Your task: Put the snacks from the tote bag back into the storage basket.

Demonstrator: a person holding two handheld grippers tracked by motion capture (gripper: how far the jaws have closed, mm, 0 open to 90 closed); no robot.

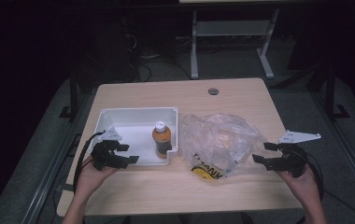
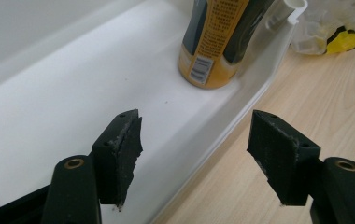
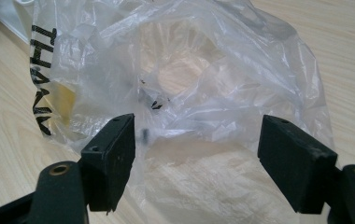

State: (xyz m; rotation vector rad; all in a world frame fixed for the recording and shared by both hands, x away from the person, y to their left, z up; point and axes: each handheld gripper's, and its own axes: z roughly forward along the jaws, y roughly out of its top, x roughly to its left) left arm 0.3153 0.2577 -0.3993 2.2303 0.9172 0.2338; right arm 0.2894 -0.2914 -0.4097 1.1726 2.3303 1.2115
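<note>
A white tray (image 1: 119,116) lies on the left half of the wooden table. An orange drink bottle (image 1: 161,139) with a white cap stands upright in its near right corner, its lower part close up in the left gripper view as the bottle (image 2: 213,42). My left gripper (image 1: 130,153) is open over the tray's front rim (image 2: 241,109), one jaw inside the tray and one over the table, nothing between them. A crumpled clear plastic bag (image 1: 220,140) with black lettering lies right of the tray. My right gripper (image 1: 262,152) is open at the bag's right edge, with the bag (image 3: 199,79) spread before its jaws.
A yellow patch (image 1: 203,173) shows at the bag's near end. A round cable hole (image 1: 213,91) sits at the table's far edge. A desk frame (image 1: 231,42) stands on the floor beyond the table. Bare wood runs along the near edge.
</note>
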